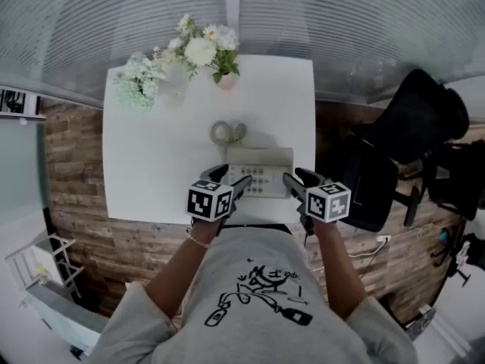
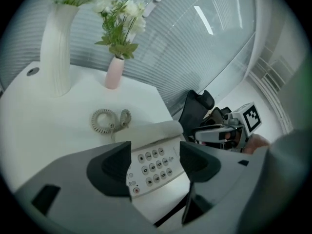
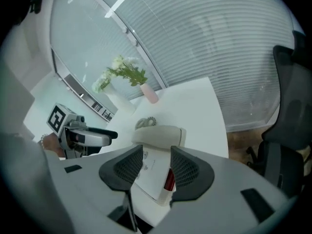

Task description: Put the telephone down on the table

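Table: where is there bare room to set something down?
The left half of the table is bare, from the flowers to the near edge. The far right corner, beside the pink vase, is free too. Crowded: the near middle, with telephone, cord, left gripper and right gripper.

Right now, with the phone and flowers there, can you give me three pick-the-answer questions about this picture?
1. Where is the telephone? A on the table; B on a chair; C on the floor.
2. What colour is the small vase? A pink; B blue; C black.
3. The left gripper and right gripper are: A shut on the telephone; B open, holding nothing; C shut on flowers.
Answers: 1 A, it lies on the white top near the front edge. 2 A, pale pink under green stems. 3 B, both pairs of jaws stand apart, clear of the telephone.
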`<state>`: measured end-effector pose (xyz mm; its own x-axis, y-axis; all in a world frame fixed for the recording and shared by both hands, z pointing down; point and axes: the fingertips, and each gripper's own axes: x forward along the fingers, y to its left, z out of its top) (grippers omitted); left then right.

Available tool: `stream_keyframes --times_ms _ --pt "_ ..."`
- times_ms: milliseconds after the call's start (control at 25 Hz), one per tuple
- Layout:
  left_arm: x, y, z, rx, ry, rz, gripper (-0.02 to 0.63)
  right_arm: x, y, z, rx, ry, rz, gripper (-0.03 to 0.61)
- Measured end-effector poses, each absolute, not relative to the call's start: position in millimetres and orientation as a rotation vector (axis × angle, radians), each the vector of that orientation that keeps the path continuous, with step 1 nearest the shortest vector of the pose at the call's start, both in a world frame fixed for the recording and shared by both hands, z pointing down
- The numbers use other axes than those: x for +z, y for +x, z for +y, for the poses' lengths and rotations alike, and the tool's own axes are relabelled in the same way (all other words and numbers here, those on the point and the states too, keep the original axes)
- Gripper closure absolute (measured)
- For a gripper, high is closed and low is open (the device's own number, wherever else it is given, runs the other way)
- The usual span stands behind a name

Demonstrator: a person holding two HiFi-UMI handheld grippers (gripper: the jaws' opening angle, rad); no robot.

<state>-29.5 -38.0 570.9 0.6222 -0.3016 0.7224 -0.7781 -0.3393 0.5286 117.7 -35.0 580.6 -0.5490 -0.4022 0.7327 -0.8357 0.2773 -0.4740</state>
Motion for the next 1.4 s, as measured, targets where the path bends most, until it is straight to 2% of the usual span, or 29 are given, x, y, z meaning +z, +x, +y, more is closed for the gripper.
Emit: stream_keyframes --times_ms 320,480,560,840,1120,1400 --pt "476 -8 -50 0.403 2.187 -0.794 0.409 469 84 -51 0.796 1.118 -2.401 0.474" --pt "416 -1 -53 0.234 2.341 -0.814 0.511 413 67 -50 0.629 1.121 -2.514 0.492" --pt "385 4 -52 0.171 2.418 -0.824 0.539 386 61 -47 0.579 1.125 -2.561 0.500" --pt "303 12 -40 0.012 2.618 -0.811 0.585 305 49 -40 0.448 1.161 -2.717 0.518" --pt "250 19 -28 -0.052 2.775 -0.775 0.595 246 46 -31 0.332 1.166 -2.842 0.526" --pt "223 26 -18 -0.088 2.847 -0.743 0.597 227 43 -23 0.309 1.143 -2.863 0.537"
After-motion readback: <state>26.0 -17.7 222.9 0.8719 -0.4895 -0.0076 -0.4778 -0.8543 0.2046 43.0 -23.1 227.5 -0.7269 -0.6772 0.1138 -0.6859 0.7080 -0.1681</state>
